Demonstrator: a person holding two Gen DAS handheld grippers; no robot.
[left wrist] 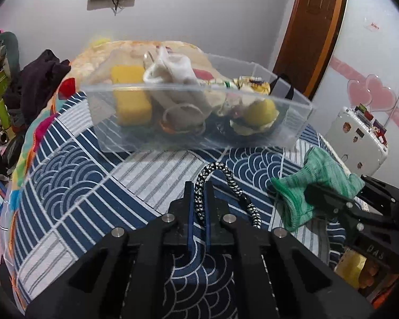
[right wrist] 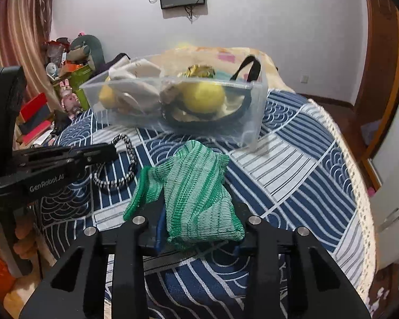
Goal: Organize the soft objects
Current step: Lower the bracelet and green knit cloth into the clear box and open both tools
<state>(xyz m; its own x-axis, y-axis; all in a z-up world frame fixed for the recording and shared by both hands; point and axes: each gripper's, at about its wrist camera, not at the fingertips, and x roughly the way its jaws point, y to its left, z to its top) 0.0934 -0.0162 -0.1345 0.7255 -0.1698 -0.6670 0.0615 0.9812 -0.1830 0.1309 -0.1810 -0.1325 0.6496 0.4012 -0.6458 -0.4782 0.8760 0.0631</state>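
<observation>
A clear plastic bin [left wrist: 292,122] [right wrist: 258,106] stands on the bed, holding a yellow sponge [left wrist: 131,101], white socks [left wrist: 173,71], a yellow ball [right wrist: 203,95] and other soft items. My left gripper [left wrist: 198,196] is shut on a black-and-white braided cord loop [left wrist: 226,172], which also shows in the right wrist view [right wrist: 127,154]. My right gripper [right wrist: 199,228] is shut on a green knit sock [right wrist: 196,186], which also shows in the left wrist view [left wrist: 324,175]. Both grippers are a little in front of the bin.
The bed has a navy and white patterned cover [left wrist: 79,186] [right wrist: 306,159]. Dark clothes [left wrist: 40,79] and clutter lie at the left. A white cabinet [left wrist: 359,138] stands at the right. A wooden door [left wrist: 314,26] is behind.
</observation>
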